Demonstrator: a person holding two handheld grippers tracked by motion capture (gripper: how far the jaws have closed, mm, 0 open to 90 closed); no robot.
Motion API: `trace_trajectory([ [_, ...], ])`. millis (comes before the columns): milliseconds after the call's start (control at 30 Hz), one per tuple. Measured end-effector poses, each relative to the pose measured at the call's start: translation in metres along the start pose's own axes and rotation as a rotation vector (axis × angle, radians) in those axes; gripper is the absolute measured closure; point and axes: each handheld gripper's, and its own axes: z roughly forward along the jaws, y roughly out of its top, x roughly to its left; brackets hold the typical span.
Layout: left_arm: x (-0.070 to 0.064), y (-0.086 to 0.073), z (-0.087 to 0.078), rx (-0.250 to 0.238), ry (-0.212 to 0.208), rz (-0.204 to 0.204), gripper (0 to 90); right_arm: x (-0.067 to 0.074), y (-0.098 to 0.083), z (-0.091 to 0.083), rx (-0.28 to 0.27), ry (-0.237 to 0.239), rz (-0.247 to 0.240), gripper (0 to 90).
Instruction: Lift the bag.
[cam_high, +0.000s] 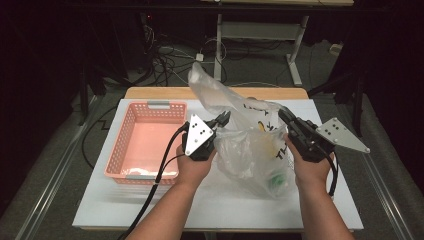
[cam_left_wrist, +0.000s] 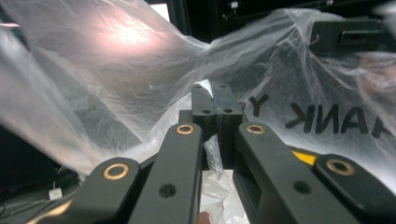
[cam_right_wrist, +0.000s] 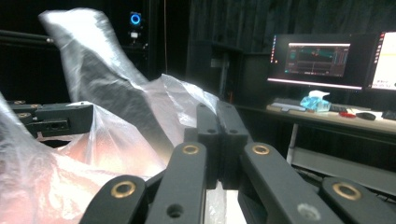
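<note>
The person is holding a clear plastic bag up between the two sets of tongs, just above the worktop. The left tongs are gripping the bag's rim on one side, and in the left gripper view their jaws are pressed together with a fold of film caught between them. The right tongs are pinching the opposite edge; in the right gripper view those jaws are likewise closed, with film bunching right against them, so they are most likely clamped on the rim too.

The bag is hanging between and below both sets of tongs, its mouth stretched across the gap from one to the other, with a loose flap standing up beyond the left tongs. Its long axis is running downward toward the person, where something green and yellow is sitting in the bottom, nearer the right tongs.

A pink basket is lying on the worktop just outside the left tongs, so that hand is the nearer one. Any move of the bag toward it would be travelling leftward, past the left tongs.
</note>
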Motion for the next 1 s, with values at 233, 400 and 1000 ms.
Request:
trace_trajectory([
  [233,-0.001,0.021,0.009,-0.042,-0.003,0.012,88.1,-0.003,0.015,0.002,-0.029,-0.015,0.000,90.0],
  [400,0.003,0.041,0.017,-0.056,0.003,0.034,88.1,-0.013,0.027,0.002,-0.054,-0.037,0.016,90.0],
  [1000,0.023,0.071,0.038,-0.094,0.054,0.045,88.1,-0.050,0.055,0.022,-0.059,-0.136,0.022,90.0],
])
